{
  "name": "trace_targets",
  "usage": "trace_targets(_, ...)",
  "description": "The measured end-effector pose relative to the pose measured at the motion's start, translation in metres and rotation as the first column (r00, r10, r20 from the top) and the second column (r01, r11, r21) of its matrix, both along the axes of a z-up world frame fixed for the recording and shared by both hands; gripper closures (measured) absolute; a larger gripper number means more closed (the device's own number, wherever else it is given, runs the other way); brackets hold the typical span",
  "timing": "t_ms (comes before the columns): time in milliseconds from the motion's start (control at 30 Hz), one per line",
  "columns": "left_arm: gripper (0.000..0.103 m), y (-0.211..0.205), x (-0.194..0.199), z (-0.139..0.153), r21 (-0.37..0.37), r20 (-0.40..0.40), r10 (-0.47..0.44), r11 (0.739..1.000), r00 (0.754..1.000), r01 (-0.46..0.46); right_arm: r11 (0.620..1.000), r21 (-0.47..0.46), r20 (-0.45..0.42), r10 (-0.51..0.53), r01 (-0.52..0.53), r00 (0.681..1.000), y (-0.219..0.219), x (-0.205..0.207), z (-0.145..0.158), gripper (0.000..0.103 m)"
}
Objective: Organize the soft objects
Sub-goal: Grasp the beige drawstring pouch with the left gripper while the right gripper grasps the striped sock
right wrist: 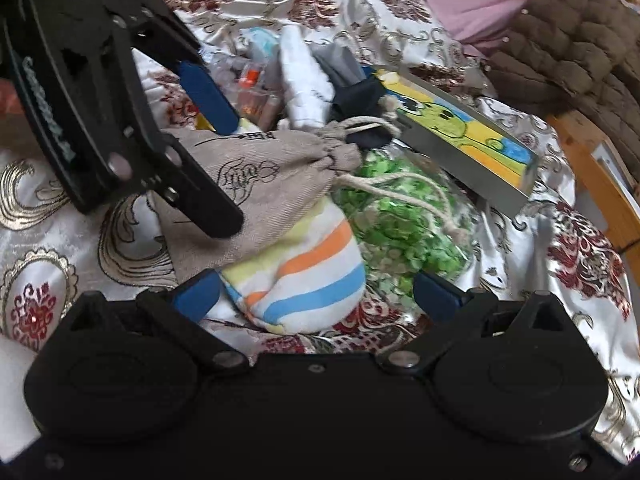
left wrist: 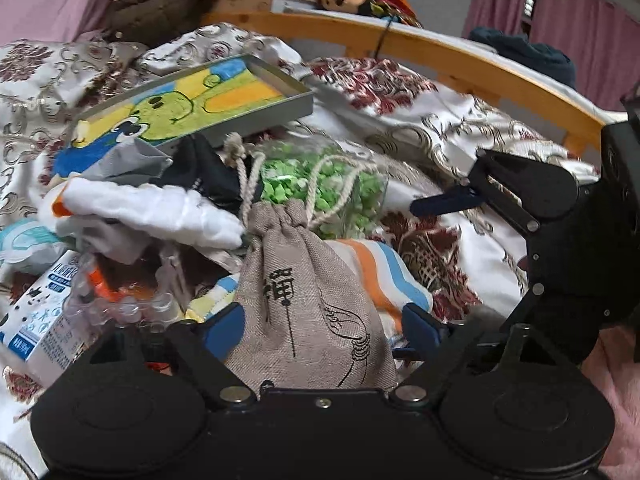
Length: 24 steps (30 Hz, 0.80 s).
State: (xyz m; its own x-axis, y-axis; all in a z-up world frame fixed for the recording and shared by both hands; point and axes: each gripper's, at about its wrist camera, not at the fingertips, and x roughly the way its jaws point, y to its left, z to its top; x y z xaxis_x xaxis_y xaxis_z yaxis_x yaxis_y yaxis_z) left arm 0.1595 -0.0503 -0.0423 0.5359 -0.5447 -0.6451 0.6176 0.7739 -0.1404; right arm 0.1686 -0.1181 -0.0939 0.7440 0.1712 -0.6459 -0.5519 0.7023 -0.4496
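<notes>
A beige linen drawstring bag (left wrist: 312, 312) with black print lies on a patterned bedspread (left wrist: 460, 128), on top of a striped cloth (left wrist: 384, 276). My left gripper (left wrist: 322, 324) is open, its blue pads standing on either side of the bag, close to its sides. In the right wrist view the same bag (right wrist: 272, 176) lies between the left gripper's fingers (right wrist: 208, 96). My right gripper (right wrist: 316, 294) is open around the rolled striped cloth (right wrist: 308, 280). One of its fingers (left wrist: 444, 202) shows at the right of the left wrist view.
A clear bag of green bits (left wrist: 320, 192) lies behind the linen bag. Beyond it are a framed colourful drawing (left wrist: 192, 104), a white cloth (left wrist: 152, 208), a dark cloth (left wrist: 204, 168), a carton (left wrist: 44, 320) and a plastic pack (left wrist: 120, 292). A wooden bed rail (left wrist: 440, 56) runs behind.
</notes>
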Motion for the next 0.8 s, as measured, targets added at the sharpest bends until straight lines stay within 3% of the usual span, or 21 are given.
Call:
trace_targets(333,0.046,-0.003,0.01,-0.008,0.049,-0.062,0.04,0.998,0.997,-0.037,1.0,-0.015,-0.028,0.019,-0.02,0.999,0.006,0.008,-0.01,0.019)
trace_targets(533,0.057,-0.003,0.009,-0.009,0.056,-0.077,0.068,0.996,0.995,-0.064,1.0,0.004,-0.031,-0.014,0.014,0.999,0.005,0.015,-0.013,0.022)
trace_targets(800,0.075,0.0,0.003,-0.007,0.017,-0.088,0.107,0.994,0.99,-0.106,1.0,-0.011,-0.034,0.004,-0.005,0.999,0.008,0.015,-0.016,0.055)
